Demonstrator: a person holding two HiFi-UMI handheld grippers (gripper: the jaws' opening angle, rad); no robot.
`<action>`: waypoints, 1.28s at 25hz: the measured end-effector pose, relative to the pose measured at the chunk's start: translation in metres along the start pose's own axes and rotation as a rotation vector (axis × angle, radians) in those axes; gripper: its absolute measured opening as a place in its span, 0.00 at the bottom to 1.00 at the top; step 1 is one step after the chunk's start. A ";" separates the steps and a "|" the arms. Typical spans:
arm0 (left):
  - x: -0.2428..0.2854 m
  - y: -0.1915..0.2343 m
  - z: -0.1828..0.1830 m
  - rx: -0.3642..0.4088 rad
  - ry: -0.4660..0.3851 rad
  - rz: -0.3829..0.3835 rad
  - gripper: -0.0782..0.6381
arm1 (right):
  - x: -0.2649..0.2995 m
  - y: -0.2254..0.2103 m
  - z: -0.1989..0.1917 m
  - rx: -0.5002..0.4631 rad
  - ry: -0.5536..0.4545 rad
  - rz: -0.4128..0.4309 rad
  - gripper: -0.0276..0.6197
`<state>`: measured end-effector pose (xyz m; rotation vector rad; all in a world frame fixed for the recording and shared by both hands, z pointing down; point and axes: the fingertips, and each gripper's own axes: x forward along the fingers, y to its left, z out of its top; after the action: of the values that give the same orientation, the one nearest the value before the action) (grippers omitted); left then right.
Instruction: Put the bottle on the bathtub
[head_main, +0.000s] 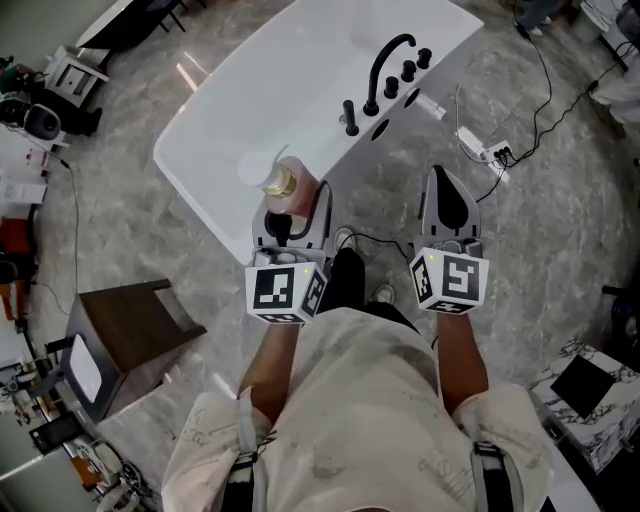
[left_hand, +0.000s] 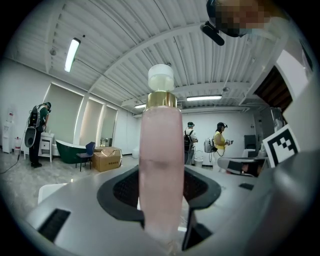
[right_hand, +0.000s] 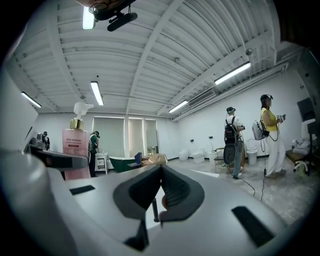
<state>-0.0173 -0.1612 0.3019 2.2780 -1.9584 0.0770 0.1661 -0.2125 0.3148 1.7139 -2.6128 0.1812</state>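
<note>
Head view: the left tool (head_main: 292, 222) clamps the pink pump bottle (head_main: 288, 190) upright, in the air by the white bathtub (head_main: 250, 110), whose rim lies at 12 o'clock. This looks like the carrying step; next, lower it onto the rim. The right tool (head_main: 447, 205) is clenched, empty.

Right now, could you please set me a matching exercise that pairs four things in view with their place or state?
1. bottle
2. right gripper
3. black faucet
4. power strip

A. on the floor beside the bathtub
B. on the bathtub's rim
C. jaws together, nothing held
D. clamped in the left gripper

Pairs: 1-D, 2-C, 3-B, 4-A
</note>
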 end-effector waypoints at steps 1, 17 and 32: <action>0.009 0.007 0.000 0.000 -0.001 -0.001 0.42 | 0.009 0.002 -0.001 -0.009 0.007 0.000 0.03; 0.144 0.124 -0.044 -0.072 0.106 -0.033 0.42 | 0.179 0.045 -0.028 -0.111 0.135 0.012 0.03; 0.214 0.139 -0.158 -0.108 0.347 -0.165 0.42 | 0.239 0.048 -0.108 -0.104 0.321 -0.024 0.03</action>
<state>-0.1141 -0.3696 0.4955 2.1734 -1.5617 0.3173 0.0207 -0.4013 0.4355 1.5367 -2.3277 0.2873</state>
